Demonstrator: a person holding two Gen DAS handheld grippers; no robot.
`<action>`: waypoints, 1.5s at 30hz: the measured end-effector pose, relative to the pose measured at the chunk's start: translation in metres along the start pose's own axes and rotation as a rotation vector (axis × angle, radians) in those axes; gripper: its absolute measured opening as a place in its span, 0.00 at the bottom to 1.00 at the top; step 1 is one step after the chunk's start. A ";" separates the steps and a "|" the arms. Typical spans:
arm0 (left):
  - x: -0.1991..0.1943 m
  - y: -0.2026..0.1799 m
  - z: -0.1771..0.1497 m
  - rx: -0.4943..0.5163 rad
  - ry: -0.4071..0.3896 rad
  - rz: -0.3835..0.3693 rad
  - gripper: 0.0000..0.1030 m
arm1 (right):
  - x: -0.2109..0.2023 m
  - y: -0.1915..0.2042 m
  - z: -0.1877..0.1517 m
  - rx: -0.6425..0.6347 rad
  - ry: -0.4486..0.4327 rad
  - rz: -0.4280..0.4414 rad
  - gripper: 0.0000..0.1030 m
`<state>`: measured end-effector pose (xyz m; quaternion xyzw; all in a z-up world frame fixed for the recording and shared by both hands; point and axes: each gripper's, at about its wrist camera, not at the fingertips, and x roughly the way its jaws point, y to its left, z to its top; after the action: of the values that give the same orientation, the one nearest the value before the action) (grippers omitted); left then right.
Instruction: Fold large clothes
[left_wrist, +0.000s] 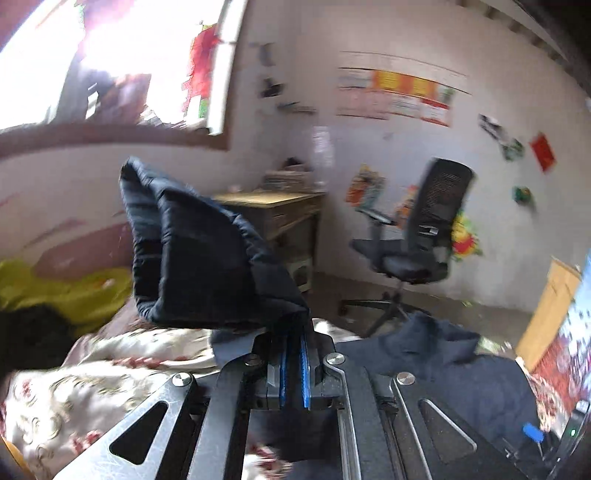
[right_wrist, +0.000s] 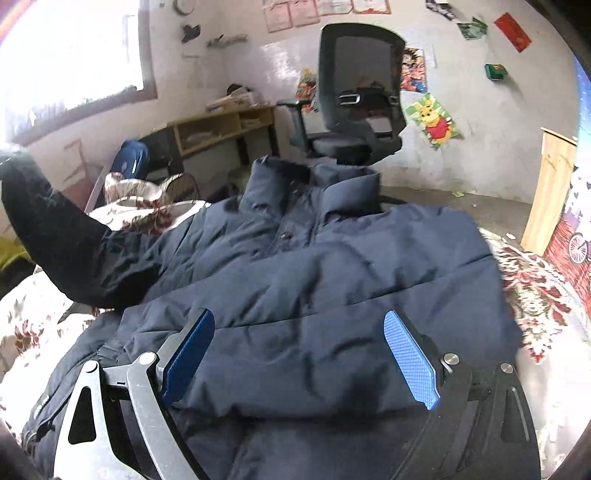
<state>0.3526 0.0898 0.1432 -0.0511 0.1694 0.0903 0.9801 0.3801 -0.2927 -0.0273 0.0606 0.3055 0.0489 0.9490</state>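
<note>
Left wrist view: left gripper (left_wrist: 295, 354) pinched tight on the sleeve (left_wrist: 192, 251), cuff end lifted clear of the bed (left_wrist: 74, 387).
Right wrist view: right gripper (right_wrist: 299, 354) spread wide, holding nothing, over the jacket (right_wrist: 332, 266) hem.
Jacket: flat on the bed, collar away.
Key relation: sleeve runs from the jacket's left shoulder; left hand nearer, likely folds it inward.

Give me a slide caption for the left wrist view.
Left gripper, jaws shut on the navy jacket's sleeve cuff, lifts it above the floral bedspread.
</note>
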 end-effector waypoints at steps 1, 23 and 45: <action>0.001 -0.018 -0.001 0.019 0.003 -0.030 0.05 | -0.003 -0.005 0.000 0.006 -0.004 -0.004 0.88; 0.028 -0.228 -0.163 0.351 0.423 -0.414 0.05 | -0.019 -0.144 -0.035 0.361 0.011 0.240 0.88; 0.017 -0.192 -0.173 0.292 0.488 -0.469 0.83 | 0.063 -0.091 -0.071 0.497 0.261 0.401 0.26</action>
<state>0.3498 -0.1184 -0.0114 0.0320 0.3928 -0.1767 0.9019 0.3944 -0.3680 -0.1338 0.3422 0.4091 0.1658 0.8295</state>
